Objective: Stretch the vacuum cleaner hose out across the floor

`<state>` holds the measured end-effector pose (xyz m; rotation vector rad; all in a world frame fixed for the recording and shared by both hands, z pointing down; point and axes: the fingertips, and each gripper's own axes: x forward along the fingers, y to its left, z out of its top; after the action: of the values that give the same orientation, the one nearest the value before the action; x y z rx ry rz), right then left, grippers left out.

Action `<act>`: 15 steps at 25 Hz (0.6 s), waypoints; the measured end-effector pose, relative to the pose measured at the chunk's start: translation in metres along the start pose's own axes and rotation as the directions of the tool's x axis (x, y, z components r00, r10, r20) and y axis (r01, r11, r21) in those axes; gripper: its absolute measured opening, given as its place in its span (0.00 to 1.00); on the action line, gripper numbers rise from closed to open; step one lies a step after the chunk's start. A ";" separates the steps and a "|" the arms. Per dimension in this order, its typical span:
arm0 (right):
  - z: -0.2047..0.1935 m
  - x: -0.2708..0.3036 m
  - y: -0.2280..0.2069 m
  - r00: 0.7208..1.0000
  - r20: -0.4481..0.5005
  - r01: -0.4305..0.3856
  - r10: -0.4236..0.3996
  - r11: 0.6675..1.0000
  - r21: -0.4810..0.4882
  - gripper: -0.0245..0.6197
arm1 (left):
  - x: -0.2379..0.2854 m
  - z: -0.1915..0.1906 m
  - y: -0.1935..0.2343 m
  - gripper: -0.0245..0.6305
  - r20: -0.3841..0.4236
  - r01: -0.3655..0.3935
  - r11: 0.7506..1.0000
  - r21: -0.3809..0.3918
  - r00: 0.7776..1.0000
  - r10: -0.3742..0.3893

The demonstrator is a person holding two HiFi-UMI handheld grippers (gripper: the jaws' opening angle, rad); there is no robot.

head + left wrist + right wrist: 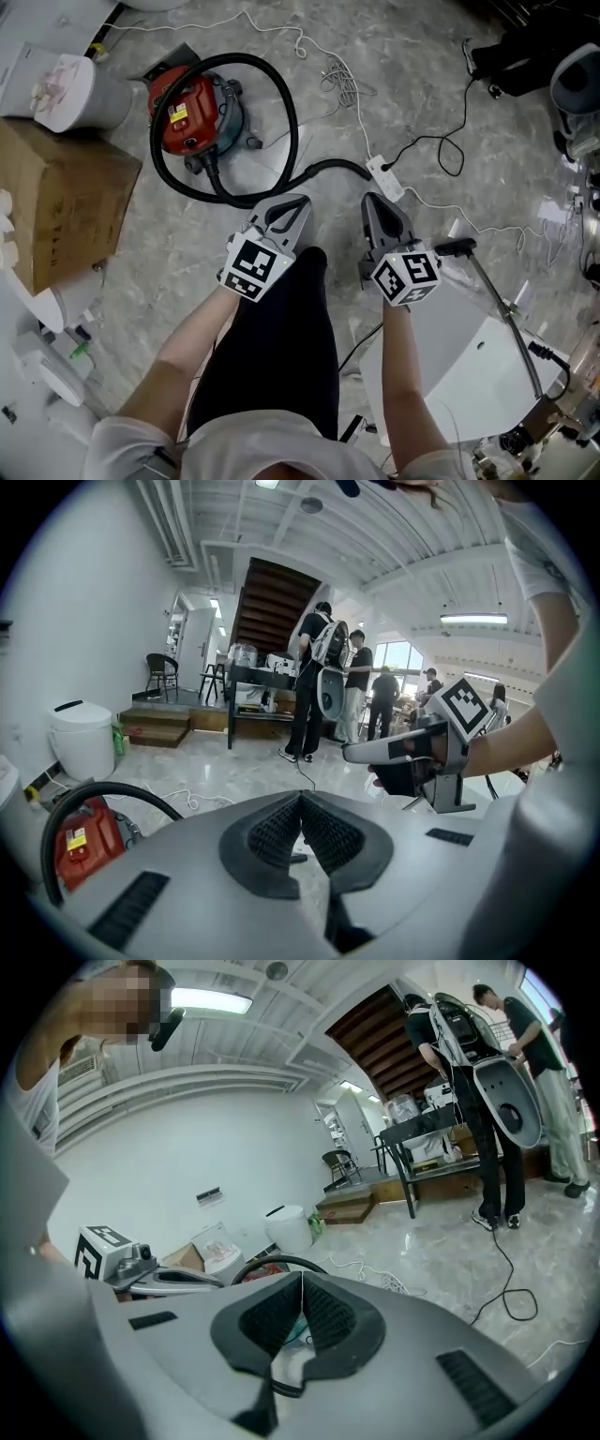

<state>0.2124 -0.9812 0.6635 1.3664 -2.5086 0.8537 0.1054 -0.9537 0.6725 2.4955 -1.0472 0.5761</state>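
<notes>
Jaws on the left gripper (289, 204) and the right gripper (376, 202) are shut tight, pad against pad, with nothing held between them. The black hose (292, 117) is laid on the grey floor (403, 84) just ahead of both grippers and is touched by neither. It is curled in a loop round the red vacuum cleaner (192, 111), and its free end is trailed rightward, near a white power strip (385, 177). Both bare forearms are extended forward from the body. The grippers are held side by side, a little apart, with marker cubes turned upward and jaws pointed toward the hose. A cardboard box (66, 202) is seen at the left.
</notes>
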 end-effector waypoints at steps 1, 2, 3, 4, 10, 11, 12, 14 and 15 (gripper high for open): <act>-0.005 0.004 -0.003 1.000 0.001 -0.001 0.001 1.000 0.003 0.06 | 0.004 -0.008 0.003 0.04 -0.007 -0.007 1.000 -0.001 1.000 0.007; -0.010 0.008 -0.006 1.000 0.004 -0.004 0.004 1.000 0.006 0.06 | 0.007 -0.015 0.007 0.04 -0.013 -0.017 1.000 -0.003 1.000 0.017; -0.014 0.011 -0.009 1.000 0.007 -0.006 0.006 1.000 0.008 0.06 | 0.011 -0.022 0.011 0.04 -0.019 -0.027 1.000 -0.004 0.999 0.027; -0.019 0.016 -0.011 1.000 0.009 -0.008 0.008 1.000 0.008 0.06 | 0.014 -0.030 0.014 0.04 -0.023 -0.035 0.999 -0.006 0.999 0.035; -0.058 0.042 -0.037 1.000 0.023 -0.004 0.003 0.998 0.055 0.06 | 0.039 -0.073 0.035 0.04 -0.021 -0.059 0.998 -0.025 0.998 0.058; -0.065 0.046 -0.043 1.000 0.026 -0.001 -0.001 0.998 0.061 0.06 | 0.045 -0.082 0.037 0.04 -0.024 -0.057 0.998 -0.024 0.998 0.057; -0.073 0.050 -0.050 1.000 0.029 0.004 -0.005 0.998 0.062 0.06 | 0.051 -0.090 0.039 0.04 -0.026 -0.054 0.998 -0.024 0.998 0.053; -0.091 0.058 -0.061 0.999 0.032 0.013 -0.015 0.998 0.065 0.06 | 0.064 -0.107 0.043 0.04 -0.029 -0.045 0.999 -0.020 0.999 0.045; -0.100 0.063 -0.067 0.999 0.033 0.018 -0.020 0.997 0.069 0.06 | 0.072 -0.115 0.045 0.04 -0.030 -0.040 0.999 -0.017 0.999 0.040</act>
<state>0.2187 -0.9994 0.7977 1.4346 -2.5085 0.9289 0.0923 -0.9697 0.8140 2.4485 -1.0884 0.6111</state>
